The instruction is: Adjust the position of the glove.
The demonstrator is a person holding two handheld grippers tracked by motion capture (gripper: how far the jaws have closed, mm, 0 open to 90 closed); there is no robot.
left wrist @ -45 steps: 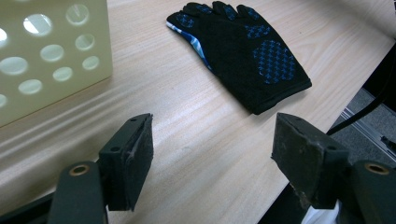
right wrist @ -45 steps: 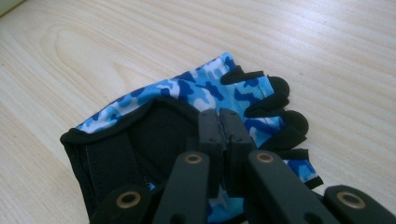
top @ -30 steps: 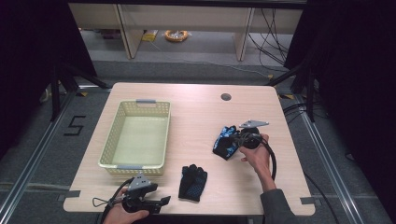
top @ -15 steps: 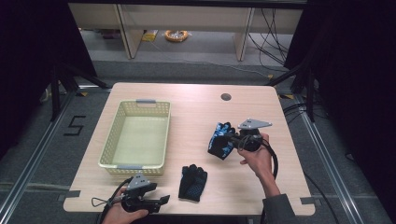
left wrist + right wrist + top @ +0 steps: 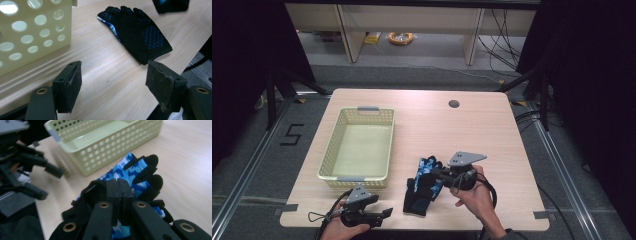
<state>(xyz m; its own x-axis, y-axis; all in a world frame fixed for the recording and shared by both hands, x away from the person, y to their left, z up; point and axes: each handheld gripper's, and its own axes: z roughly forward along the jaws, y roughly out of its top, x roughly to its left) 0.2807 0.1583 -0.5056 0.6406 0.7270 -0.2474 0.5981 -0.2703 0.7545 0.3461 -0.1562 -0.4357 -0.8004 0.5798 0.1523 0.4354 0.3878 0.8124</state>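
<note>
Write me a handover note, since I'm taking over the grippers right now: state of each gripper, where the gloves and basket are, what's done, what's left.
Right gripper: shut on the camo glove, carried above the table near the basket.
Left gripper: open, holding nothing, at the table's near edge by the basket's near corner.
Black glove: lies flat, palm up, on the table, right of the basket and apart from it.
Done: one glove picked up. The basket has nothing in it.
Left: probably drop the camo glove in the basket, then pick up the black glove and put it in too.
</note>
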